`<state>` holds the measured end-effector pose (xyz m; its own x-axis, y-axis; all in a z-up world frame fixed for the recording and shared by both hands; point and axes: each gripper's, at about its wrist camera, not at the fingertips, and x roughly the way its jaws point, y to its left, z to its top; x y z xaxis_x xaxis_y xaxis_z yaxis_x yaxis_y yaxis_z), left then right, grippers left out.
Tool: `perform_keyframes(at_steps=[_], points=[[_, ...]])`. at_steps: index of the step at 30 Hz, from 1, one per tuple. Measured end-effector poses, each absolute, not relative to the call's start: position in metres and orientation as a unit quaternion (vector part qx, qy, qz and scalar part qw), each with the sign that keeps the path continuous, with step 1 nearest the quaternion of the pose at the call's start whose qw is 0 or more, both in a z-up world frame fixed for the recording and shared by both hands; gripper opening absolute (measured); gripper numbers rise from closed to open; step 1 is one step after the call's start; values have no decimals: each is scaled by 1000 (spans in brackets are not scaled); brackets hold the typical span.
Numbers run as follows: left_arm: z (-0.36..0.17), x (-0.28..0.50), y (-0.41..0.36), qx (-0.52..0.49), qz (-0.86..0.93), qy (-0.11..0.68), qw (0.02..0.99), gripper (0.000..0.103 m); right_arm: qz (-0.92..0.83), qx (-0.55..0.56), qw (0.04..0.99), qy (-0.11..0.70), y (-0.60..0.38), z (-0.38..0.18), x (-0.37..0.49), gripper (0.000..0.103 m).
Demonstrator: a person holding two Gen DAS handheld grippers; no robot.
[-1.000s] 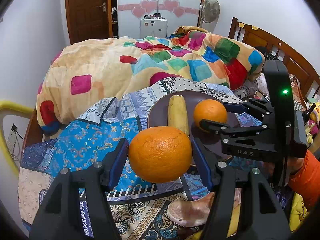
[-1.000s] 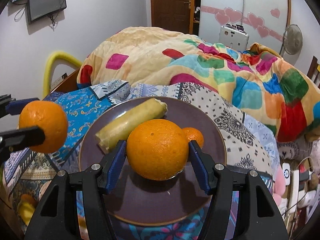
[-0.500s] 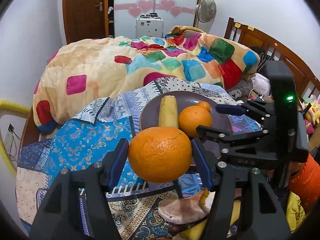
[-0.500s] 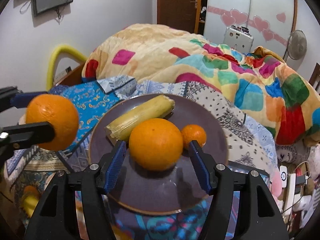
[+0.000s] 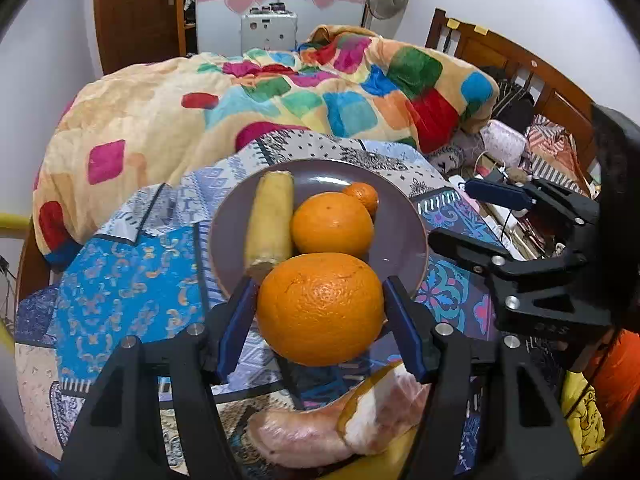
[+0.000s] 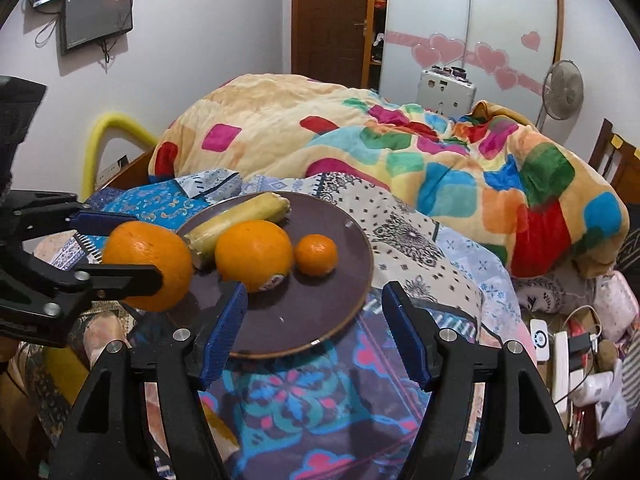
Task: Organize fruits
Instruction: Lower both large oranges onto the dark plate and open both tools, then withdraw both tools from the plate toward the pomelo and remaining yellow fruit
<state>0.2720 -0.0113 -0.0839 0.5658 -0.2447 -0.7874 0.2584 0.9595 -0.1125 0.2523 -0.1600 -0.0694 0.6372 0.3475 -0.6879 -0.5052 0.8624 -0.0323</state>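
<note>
Gripping a large orange (image 5: 320,308) for the plate (image 5: 404,240), the left gripper (image 5: 320,312) hovers at its near rim; right gripper (image 6: 314,320) fingers gape wide, empty.

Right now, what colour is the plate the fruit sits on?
The plate is a dark purplish brown, plain with no pattern; the right wrist view shows it best.

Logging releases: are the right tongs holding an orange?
No, the right tongs stand open and empty, with the placed orange resting on the plate.
</note>
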Motion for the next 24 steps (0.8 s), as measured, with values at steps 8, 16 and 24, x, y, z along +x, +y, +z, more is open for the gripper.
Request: perform_keyframes(at_steps=[8, 16, 24], points=[[-99, 285, -22, 22, -134, 448, 884, 64, 244, -96, 899, 352, -171, -74, 252, 67], [-98, 290, -16, 4, -132, 468, 874, 65, 247, -93, 895, 359, -172, -81, 244, 67], [-77, 265, -5, 4, -111, 446, 888, 67, 251, -91, 897, 353, -176, -69, 225, 67]])
